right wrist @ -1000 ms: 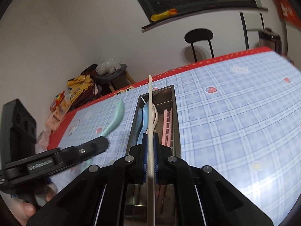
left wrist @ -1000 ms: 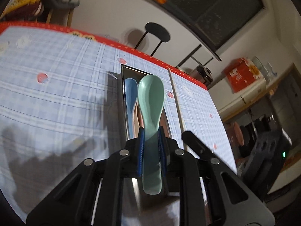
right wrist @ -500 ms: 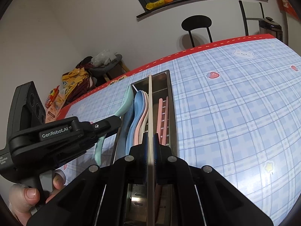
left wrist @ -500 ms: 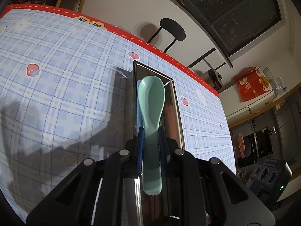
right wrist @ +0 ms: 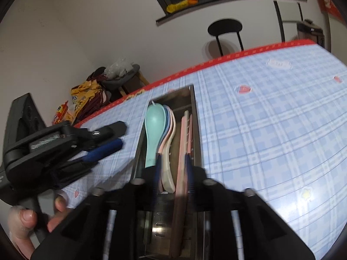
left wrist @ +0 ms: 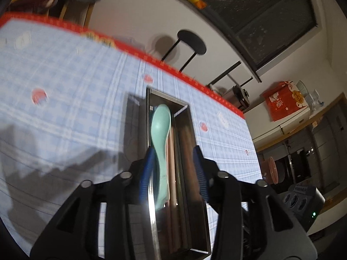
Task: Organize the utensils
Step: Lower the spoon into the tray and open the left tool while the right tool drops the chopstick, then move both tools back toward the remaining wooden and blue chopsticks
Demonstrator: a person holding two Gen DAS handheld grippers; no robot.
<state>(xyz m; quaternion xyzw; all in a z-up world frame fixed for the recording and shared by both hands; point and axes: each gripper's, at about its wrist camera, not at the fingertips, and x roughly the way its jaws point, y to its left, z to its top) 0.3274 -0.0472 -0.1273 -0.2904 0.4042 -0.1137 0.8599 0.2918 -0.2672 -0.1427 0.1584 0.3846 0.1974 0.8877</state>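
A metal utensil tray (left wrist: 190, 197) (right wrist: 196, 130) lies lengthwise on the blue checked tablecloth. A mint green spoon (left wrist: 160, 134) (right wrist: 153, 127) rests in its left section on top of blue, pink and cream spoons (right wrist: 168, 151). Pink and cream chopsticks (right wrist: 184, 147) lie in the right section. My left gripper (left wrist: 173, 164) is open over the tray's near end, with the spoon handle lying free between its fingers. It also shows in the right wrist view (right wrist: 106, 138). My right gripper (right wrist: 172, 173) is open just above the chopsticks.
The tablecloth (right wrist: 271, 134) has a red border at the far edge. A black stool (right wrist: 225, 29) stands beyond the table. Snack bags and clothes (right wrist: 86, 99) sit on a chair at the far left. A red box (left wrist: 284, 101) is on a counter to the right.
My left gripper opened and let the mint spoon go onto the stacked spoons. My right gripper opened and let the cream chopstick go into the tray's right section.
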